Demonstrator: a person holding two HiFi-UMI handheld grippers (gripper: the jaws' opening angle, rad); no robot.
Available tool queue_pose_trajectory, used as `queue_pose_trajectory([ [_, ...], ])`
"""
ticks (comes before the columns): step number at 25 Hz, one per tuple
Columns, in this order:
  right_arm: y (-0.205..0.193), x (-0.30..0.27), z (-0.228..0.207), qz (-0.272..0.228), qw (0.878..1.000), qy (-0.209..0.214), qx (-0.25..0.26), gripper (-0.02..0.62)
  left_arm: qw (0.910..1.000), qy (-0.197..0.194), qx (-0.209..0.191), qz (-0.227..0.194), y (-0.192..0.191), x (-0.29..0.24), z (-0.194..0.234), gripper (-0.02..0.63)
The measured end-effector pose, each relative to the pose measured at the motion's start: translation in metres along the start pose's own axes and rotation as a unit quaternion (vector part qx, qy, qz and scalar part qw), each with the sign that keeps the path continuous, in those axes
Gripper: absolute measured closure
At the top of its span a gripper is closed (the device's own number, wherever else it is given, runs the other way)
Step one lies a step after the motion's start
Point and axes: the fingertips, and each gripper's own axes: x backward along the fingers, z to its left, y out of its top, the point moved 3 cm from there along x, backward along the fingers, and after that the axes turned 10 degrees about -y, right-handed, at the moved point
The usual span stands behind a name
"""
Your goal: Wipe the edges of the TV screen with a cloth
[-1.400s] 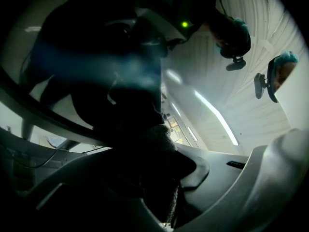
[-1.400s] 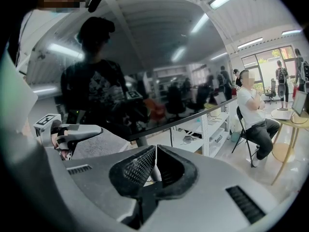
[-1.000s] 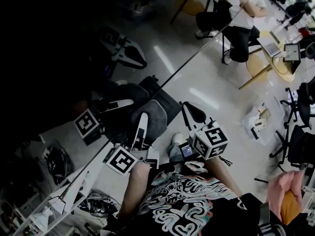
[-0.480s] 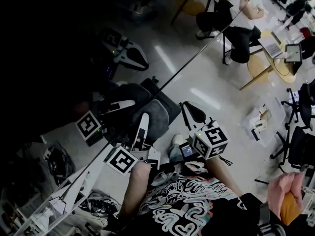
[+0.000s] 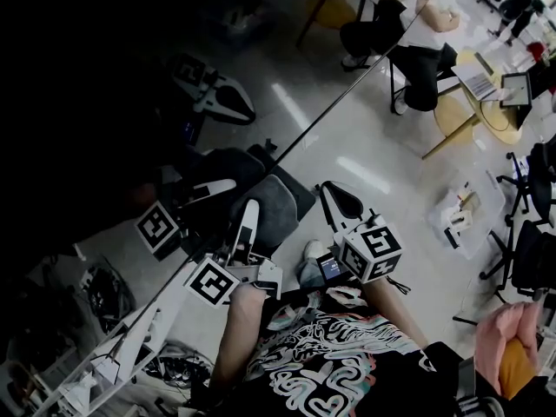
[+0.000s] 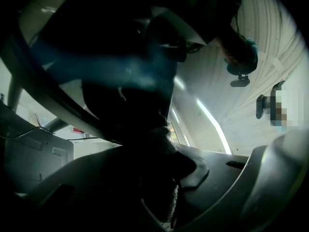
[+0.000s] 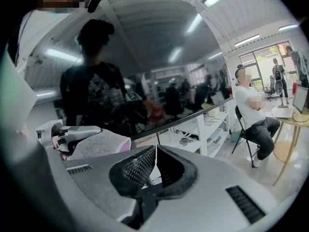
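The left gripper (image 6: 166,151) pinches a grey terry cloth (image 5: 280,200) — fuzzy, pink-hemmed in the right gripper view — held at the slanting edge of the dark, mirror-like TV screen (image 5: 130,102). The right gripper (image 7: 155,164) sits just beside it, jaws pressed together on nothing. White shelving (image 7: 203,129) stands under that edge, and a seated person (image 5: 426,42) is well apart across bare floor (image 5: 365,137).

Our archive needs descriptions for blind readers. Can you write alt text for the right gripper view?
The right gripper, jaws shut and empty, fills the foreground. Beyond it the left gripper holds a grey cloth at the edge of a dark TV screen reflecting the room; a seated person is at right.
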Motion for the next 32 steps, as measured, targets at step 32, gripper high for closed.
queue_pose_trajectory([
  [32, 0.03, -0.001, -0.068, -0.024, 1.0, -0.003, -0.004, 0.563, 0.9985, -0.036, 0.04, -0.01, -0.024, -0.075, -0.005, 0.466],
])
